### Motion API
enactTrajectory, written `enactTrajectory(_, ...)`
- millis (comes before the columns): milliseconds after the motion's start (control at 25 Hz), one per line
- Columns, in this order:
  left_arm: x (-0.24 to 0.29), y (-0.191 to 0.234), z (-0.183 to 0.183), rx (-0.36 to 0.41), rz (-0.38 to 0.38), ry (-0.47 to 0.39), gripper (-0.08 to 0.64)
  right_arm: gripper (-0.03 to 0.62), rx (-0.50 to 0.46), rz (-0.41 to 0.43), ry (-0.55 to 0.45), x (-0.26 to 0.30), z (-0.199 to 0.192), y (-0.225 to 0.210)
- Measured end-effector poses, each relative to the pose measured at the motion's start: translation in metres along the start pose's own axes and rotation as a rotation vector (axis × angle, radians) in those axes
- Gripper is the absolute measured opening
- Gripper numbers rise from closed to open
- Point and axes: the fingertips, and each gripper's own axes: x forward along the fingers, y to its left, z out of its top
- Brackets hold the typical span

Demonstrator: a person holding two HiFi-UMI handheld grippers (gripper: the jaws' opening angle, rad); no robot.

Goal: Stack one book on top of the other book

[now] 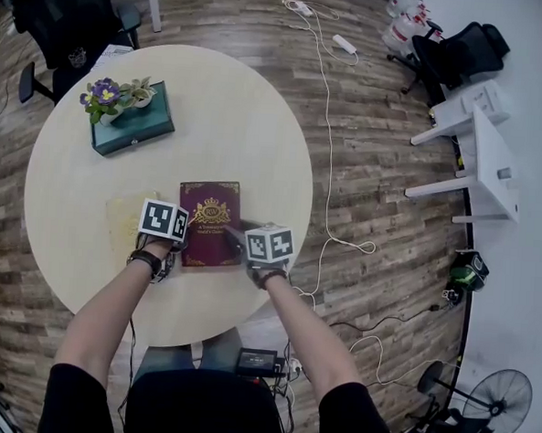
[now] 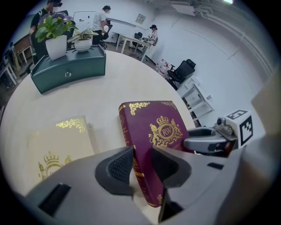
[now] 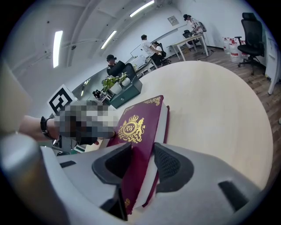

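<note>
A maroon book (image 1: 209, 224) with a gold crest lies on the round cream table (image 1: 249, 118), close to the near edge. A pale cream book (image 1: 124, 219) with gold print lies flat just to its left. My left gripper (image 1: 180, 242) straddles the maroon book's (image 2: 153, 132) left spine edge, and both pads of the left gripper (image 2: 141, 165) touch it. My right gripper (image 1: 237, 241) clamps the book's (image 3: 140, 127) right page edge, the pads of the right gripper (image 3: 142, 165) pressing cover and underside. The cream book (image 2: 61, 145) sits apart from both grippers.
A dark green box (image 1: 132, 120) with two small potted plants on top stands at the table's far left. Cables run over the wooden floor (image 1: 348, 152) to the right, near white furniture and an office chair (image 1: 460, 49). People sit at desks in the background.
</note>
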Motion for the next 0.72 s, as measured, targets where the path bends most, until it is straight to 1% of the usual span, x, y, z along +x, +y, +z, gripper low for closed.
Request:
enactTrajectory(200,-0.012,0.002,0.007,0.019,0.01,-0.011,0.117,0.14,-0.016,-0.003,-0.012,-0.004,0.011,0.008)
enactTrajectory(400,-0.034,-0.001,0.014,0.015,0.011,-0.034,0.107,0.122,-0.045,-0.013,-0.037,-0.019,0.035,0.023)
enactTrajectory(720,-0.071,0.004,0.023,0.022,0.024,-0.077,0.086,0.121,-0.091,-0.014,-0.043,-0.027,0.055,0.05)
